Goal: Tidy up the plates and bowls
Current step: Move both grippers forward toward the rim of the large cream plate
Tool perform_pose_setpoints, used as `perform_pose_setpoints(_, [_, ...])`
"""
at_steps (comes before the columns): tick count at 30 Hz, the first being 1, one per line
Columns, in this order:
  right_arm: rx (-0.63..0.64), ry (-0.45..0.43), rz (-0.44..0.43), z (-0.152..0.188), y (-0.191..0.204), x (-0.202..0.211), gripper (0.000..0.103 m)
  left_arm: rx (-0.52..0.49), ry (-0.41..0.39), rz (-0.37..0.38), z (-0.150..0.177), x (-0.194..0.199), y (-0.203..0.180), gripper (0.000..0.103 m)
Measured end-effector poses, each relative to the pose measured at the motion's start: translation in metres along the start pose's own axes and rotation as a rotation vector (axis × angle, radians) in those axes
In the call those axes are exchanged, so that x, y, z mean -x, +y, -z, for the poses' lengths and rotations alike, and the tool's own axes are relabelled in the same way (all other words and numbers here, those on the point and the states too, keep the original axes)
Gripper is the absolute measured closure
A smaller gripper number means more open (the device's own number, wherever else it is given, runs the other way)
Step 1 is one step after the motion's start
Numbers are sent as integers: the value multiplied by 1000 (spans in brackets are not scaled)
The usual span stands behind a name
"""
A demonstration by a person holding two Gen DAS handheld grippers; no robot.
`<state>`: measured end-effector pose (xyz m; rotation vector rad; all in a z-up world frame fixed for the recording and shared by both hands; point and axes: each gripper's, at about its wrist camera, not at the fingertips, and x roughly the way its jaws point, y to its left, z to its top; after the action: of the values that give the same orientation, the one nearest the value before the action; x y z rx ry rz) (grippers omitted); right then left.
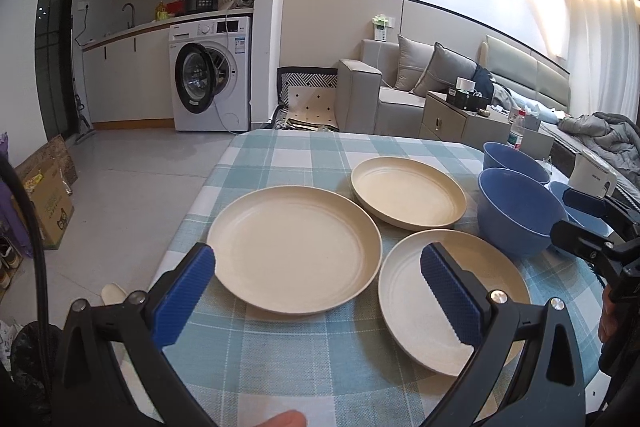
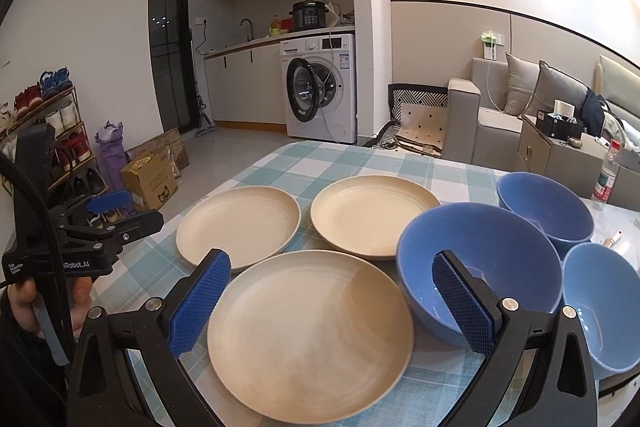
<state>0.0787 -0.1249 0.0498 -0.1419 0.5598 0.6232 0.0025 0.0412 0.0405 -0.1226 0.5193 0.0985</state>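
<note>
Three cream plates lie apart on the checked tablecloth (image 1: 280,155): one at left (image 1: 294,249), one farther back (image 1: 408,191), one nearest (image 1: 452,301). To their right stand three blue bowls: a large one (image 2: 480,259), one behind it (image 2: 546,205), and a paler one at the near right (image 2: 604,303). My left gripper (image 1: 318,259) hovers open over the near edge, its blue pads straddling the left plate and holding nothing. Above the nearest plate (image 2: 310,335) my right gripper (image 2: 332,261) is open too, one finger in front of the large bowl.
A water bottle (image 2: 606,177) and a white appliance (image 1: 592,173) sit on the counter past the table's right side. Beyond the table are a grey sofa (image 2: 492,123), a washing machine (image 2: 320,87), a cardboard box (image 2: 150,179) and a shoe rack (image 2: 52,131).
</note>
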Motion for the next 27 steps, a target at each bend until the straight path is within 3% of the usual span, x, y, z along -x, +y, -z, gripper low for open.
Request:
perform_pose_setpoints(15, [-33, 67, -78, -15, 8, -44, 0, 20, 78, -31, -2, -24, 12, 0])
perform_pose_setpoints(27, [11, 67, -81, -23, 16, -65, 0, 26, 115, -37, -6, -42, 17, 0])
